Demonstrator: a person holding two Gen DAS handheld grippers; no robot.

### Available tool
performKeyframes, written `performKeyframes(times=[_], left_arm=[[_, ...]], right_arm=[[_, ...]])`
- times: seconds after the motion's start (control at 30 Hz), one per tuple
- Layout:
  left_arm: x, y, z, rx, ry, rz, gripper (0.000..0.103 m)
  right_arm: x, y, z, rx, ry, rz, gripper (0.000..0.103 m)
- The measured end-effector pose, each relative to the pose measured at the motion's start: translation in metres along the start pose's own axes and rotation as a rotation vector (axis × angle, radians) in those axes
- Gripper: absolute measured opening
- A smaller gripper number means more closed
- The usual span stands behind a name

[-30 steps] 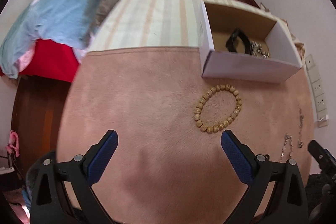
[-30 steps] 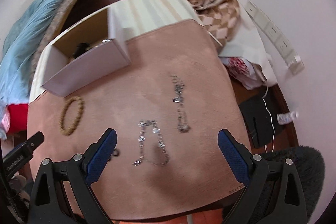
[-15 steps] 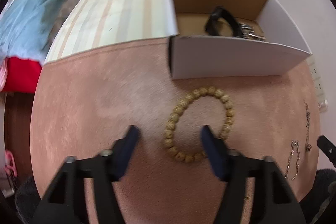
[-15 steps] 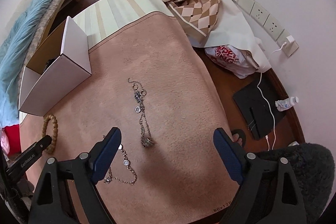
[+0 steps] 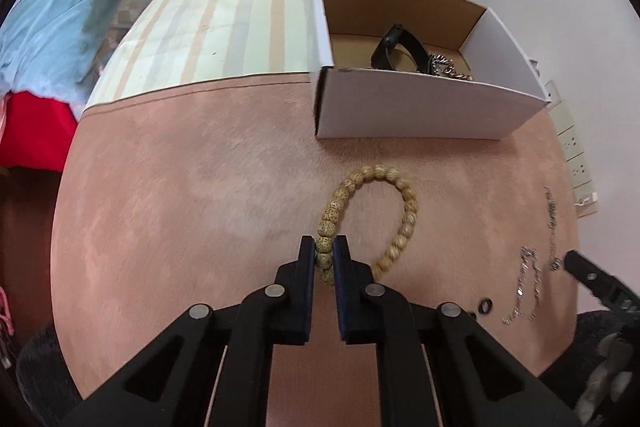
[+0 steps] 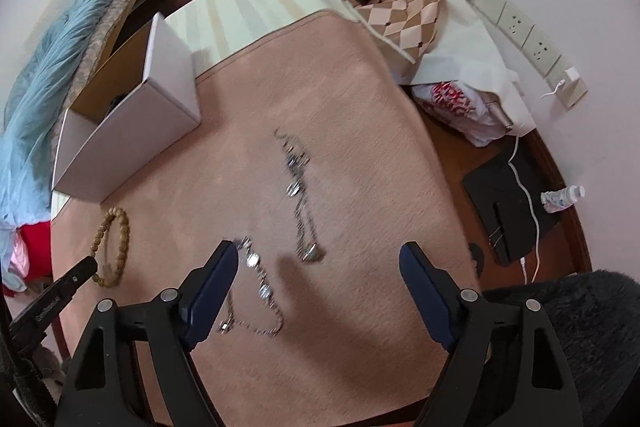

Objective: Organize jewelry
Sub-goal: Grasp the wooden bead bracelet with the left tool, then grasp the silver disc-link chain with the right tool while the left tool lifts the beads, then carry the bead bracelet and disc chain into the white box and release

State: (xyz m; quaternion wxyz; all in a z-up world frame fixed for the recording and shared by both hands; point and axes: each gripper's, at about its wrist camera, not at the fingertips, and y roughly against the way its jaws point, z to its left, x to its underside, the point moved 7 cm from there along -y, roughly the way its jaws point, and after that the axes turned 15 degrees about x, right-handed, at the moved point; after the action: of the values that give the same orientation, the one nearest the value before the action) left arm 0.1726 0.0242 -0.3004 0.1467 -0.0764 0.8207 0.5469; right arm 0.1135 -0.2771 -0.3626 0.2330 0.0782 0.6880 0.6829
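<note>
A black band (image 5: 400,45) and a chain were already stowed in the box (image 5: 420,115). The beaded bracelet (image 5: 372,215) was clenched by the left tongs (image 5: 324,259). Two silver chains (image 6: 300,195) remained on the bench (image 6: 360,147), none yet gripped by the closing right tongs (image 6: 320,291).

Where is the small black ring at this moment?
In the left wrist view, the small black ring lies low on the right of the pink mat, just left of the silver chain.
</note>
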Motion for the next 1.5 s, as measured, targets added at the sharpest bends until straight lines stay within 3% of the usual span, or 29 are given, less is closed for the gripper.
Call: performKeyframes(times=[0.23, 0.4, 0.43, 0.47, 0.53, 0.67, 0.87, 1.17, 1.5], left_arm=[[0.029, 0.03, 0.002, 0.023, 0.021, -0.017, 0.007], [0.047, 0.034, 0.007, 0.01, 0.031, -0.006, 0.007], [0.049, 0.033, 0.007, 0.01, 0.033, -0.003, 0.007], [0.043, 0.028, 0.007, 0.01, 0.034, -0.001, 0.007], [0.043, 0.027, 0.006, 0.011, 0.035, -0.002, 0.007], [0.041, 0.031, 0.002, 0.021, 0.026, -0.012, 0.007], [0.028, 0.049, -0.006, 0.062, 0.028, -0.042, 0.007], [-0.013, 0.095, -0.028, 0.136, -0.002, -0.134, 0.007], [-0.102, 0.139, -0.073, 0.166, -0.147, -0.234, 0.007]], right_arm=[[0.018, -0.003, 0.034, -0.006, 0.102, -0.002, 0.084], [0.027, -0.009, 0.058, 0.109, 0.231, -0.058, 0.08], [0.03, -0.008, 0.061, 0.137, 0.254, -0.091, 0.069], [0.03, -0.004, 0.064, 0.129, 0.256, -0.122, 0.043], [0.032, 0.0, 0.068, 0.131, 0.269, -0.147, 0.005], [0.033, 0.001, 0.071, 0.065, 0.26, -0.117, 0.005], [0.026, 0.026, 0.066, -0.108, 0.147, -0.074, 0.005], [-0.01, 0.081, 0.07, -0.245, 0.12, -0.113, 0.005], [-0.084, 0.131, 0.112, -0.31, 0.187, -0.209, 0.004]])
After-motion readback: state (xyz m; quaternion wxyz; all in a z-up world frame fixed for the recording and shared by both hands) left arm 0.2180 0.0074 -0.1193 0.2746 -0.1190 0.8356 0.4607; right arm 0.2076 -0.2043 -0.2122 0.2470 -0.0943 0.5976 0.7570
